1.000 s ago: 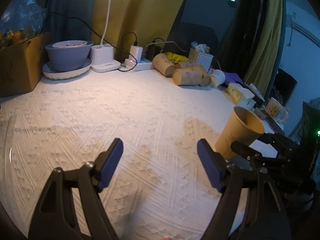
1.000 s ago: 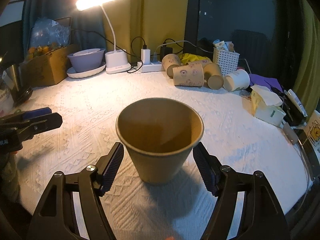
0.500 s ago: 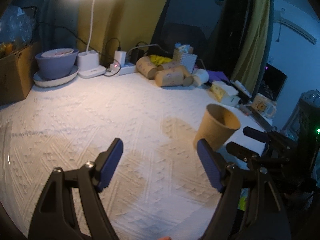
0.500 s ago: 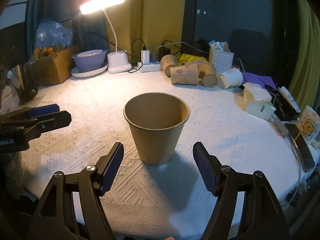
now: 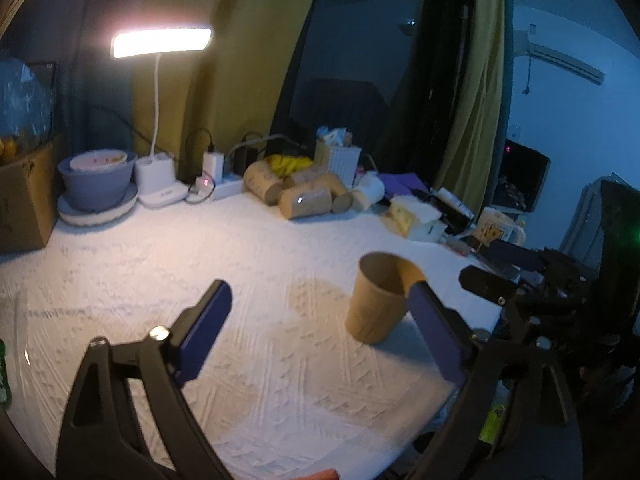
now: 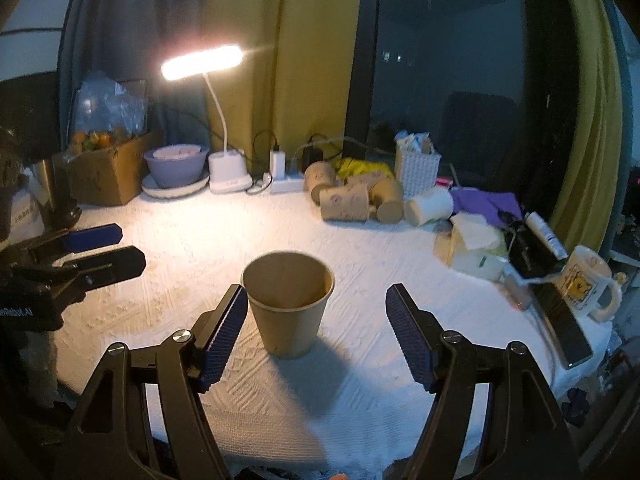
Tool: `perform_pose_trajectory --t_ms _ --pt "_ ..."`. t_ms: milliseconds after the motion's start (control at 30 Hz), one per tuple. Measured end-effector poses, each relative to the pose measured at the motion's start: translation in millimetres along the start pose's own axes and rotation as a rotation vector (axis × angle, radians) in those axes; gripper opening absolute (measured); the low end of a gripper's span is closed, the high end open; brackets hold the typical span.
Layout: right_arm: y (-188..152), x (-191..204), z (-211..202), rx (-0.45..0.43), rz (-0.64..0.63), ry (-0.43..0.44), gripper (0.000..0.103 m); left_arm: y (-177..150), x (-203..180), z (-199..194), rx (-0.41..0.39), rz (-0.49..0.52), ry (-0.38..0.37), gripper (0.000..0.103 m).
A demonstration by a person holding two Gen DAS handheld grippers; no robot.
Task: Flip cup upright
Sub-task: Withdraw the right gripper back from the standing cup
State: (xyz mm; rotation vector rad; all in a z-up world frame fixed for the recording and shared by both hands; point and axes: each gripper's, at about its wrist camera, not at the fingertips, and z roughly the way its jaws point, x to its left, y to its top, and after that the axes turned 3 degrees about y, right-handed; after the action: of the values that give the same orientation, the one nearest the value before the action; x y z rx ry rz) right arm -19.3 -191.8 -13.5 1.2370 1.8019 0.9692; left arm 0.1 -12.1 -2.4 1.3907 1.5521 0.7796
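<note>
Cup [image 6: 287, 305]: brown paper, upright, mouth up, on white textured worktop [image 6: 192, 248] near its front edge. Right gripper [image 6: 316, 332]: fingers wide apart, empty, cup just ahead between them, left finger close beside it. Left gripper [image 5: 320, 330]: fingers wide apart, empty, cup beyond right finger.

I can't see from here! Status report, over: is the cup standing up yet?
Both tools open, left tool and right tool empty. Paper cup upright on the tablecloth, free. Nothing blocking it.
</note>
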Motion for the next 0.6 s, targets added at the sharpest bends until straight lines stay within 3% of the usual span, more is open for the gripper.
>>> perform_pose_trajectory --t_ms 267,600 --pt "18.6 -4.9 -30.7 -0.081 0.014 -0.018 0.075 13.6 -14.0 -16.7 -0.082 0.051 -0.047 0.093" --pt "35.7 -11.7 -52.6 -0.148 0.034 -0.039 0.075 39.2 -26.2 -31.6 -0.162 0.089 -0.003 0.097"
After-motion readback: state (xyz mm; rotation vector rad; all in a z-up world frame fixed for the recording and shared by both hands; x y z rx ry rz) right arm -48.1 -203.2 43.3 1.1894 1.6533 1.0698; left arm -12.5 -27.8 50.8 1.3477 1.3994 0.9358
